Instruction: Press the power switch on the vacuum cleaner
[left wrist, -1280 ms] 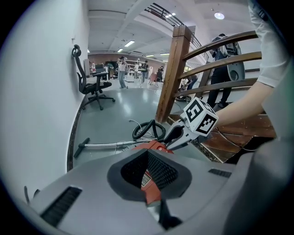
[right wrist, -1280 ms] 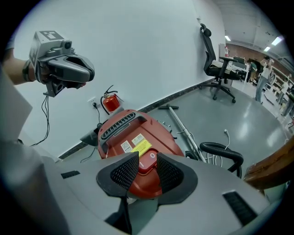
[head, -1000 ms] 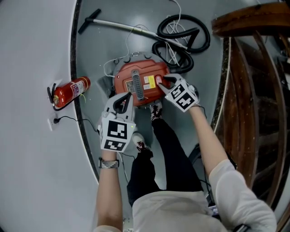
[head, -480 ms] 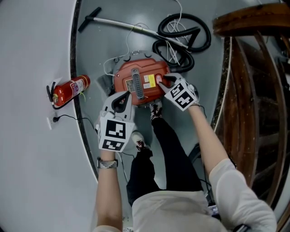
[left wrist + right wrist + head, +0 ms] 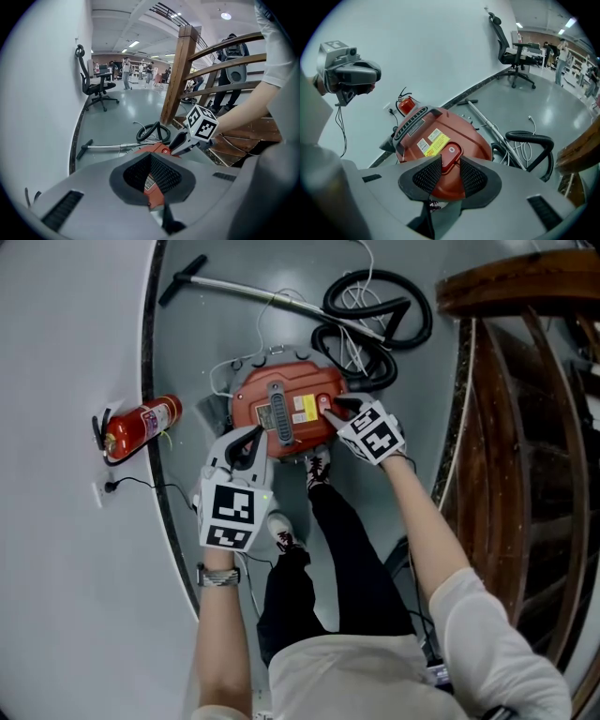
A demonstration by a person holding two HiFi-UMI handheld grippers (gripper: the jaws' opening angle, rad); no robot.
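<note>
A red vacuum cleaner [image 5: 281,409] sits on the grey floor, with a black handle along its top. Its red power switch [image 5: 450,153] lies beside a yellow label. My right gripper [image 5: 451,159] is right over the switch, its jaws a narrow gap apart with the switch showing between them. In the head view my right gripper [image 5: 330,409] tips onto the vacuum's right side. My left gripper [image 5: 255,434] hangs just off the vacuum's near left edge, jaws together and holding nothing. The left gripper view shows the right gripper [image 5: 172,148] touching the red body [image 5: 154,149].
A black hose [image 5: 380,310] and a metal wand [image 5: 262,292] lie beyond the vacuum. A red fire extinguisher [image 5: 141,427] rests at the wall's foot on the left. A wooden stair railing [image 5: 525,381] rises at the right. The person's shoes [image 5: 319,470] stand just behind the vacuum.
My right gripper stays on the switch. My left gripper has drifted slightly left and back from the vacuum. The whole view has shifted a little.
</note>
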